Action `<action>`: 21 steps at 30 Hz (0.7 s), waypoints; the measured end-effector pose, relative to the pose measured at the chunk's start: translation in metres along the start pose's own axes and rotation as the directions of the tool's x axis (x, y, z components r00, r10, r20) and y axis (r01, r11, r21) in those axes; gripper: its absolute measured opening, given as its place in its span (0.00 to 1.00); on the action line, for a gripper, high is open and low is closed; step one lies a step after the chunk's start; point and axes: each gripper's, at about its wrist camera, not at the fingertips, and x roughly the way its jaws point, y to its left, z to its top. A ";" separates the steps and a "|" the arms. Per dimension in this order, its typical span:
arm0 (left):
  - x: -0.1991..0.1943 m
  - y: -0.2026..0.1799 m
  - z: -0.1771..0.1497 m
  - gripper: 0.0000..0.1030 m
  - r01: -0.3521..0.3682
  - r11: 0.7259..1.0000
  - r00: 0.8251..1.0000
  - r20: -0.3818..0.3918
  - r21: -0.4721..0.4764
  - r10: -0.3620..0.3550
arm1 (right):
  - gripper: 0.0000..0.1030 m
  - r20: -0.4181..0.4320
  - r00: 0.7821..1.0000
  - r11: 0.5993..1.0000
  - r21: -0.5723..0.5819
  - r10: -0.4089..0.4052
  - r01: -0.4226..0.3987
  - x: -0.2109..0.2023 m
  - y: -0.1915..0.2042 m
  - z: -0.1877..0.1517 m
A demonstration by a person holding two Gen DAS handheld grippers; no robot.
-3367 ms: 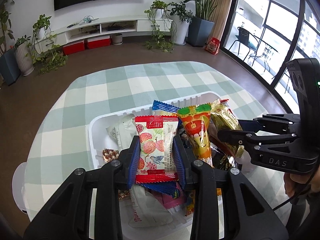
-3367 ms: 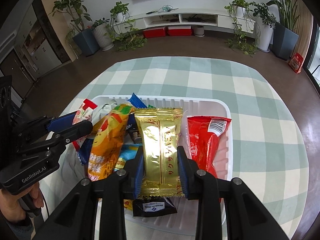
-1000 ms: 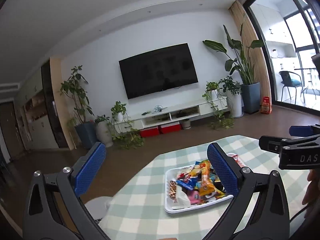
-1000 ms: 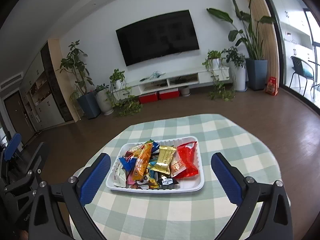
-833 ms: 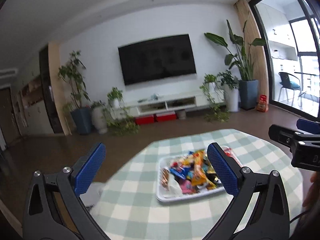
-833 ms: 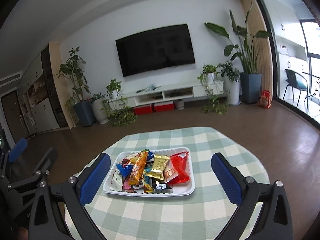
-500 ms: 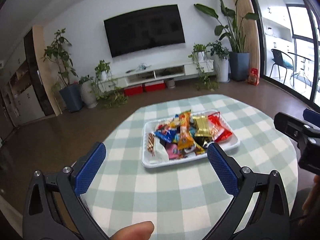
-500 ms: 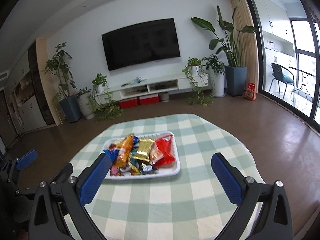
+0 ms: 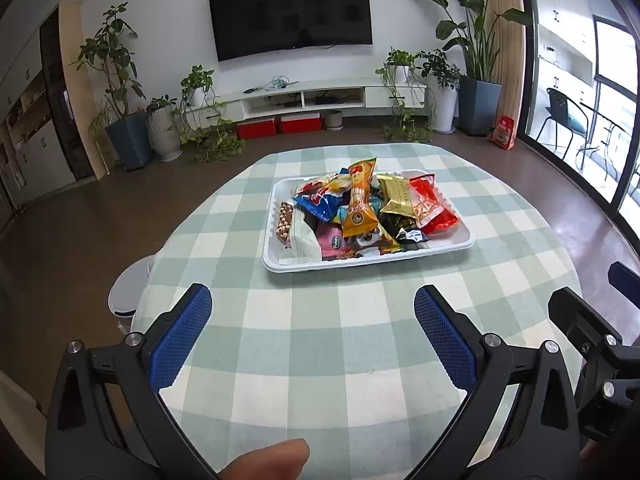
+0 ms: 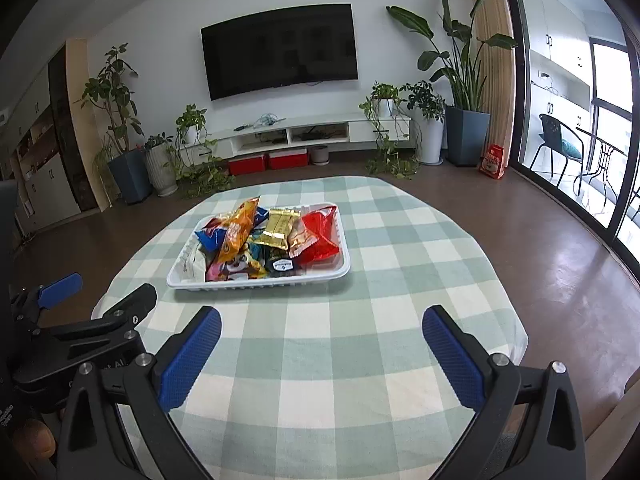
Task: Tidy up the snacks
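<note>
A white tray (image 9: 460, 249) heaped with snack packets stands on the round checked table; it also shows in the right wrist view (image 10: 256, 284). On top lie an orange packet (image 9: 360, 196), a gold packet (image 9: 396, 196) and a red packet (image 9: 430, 204). My left gripper (image 9: 312, 340) is open and empty, held back over the table's near side. My right gripper (image 10: 320, 354) is open and empty too, level with the left one. Each gripper shows at the edge of the other's view.
The green and white checked cloth (image 9: 320, 360) covers the table. A white stool (image 9: 128, 292) stands at the table's left edge. Brown floor, potted plants, a TV and a low white cabinet lie beyond. A thumb (image 9: 268, 460) shows at the bottom.
Both grippers let go of their packets, opened wide and pulled back from the tray. In the last second the views tilted down from the room toward the table.
</note>
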 end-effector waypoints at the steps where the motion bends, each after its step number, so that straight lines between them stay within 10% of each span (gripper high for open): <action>1: 0.001 0.000 -0.002 1.00 0.004 1.000 1.000 -0.004 -0.003 -0.004 | 1.00 -0.002 1.000 1.000 0.001 0.000 0.000 0.000 0.001 -0.001; 21: 0.014 0.006 -0.008 1.00 0.020 0.999 0.999 -0.049 -0.035 -0.022 | 1.00 -0.020 1.000 1.000 -0.008 -0.006 0.006 0.004 0.004 -0.004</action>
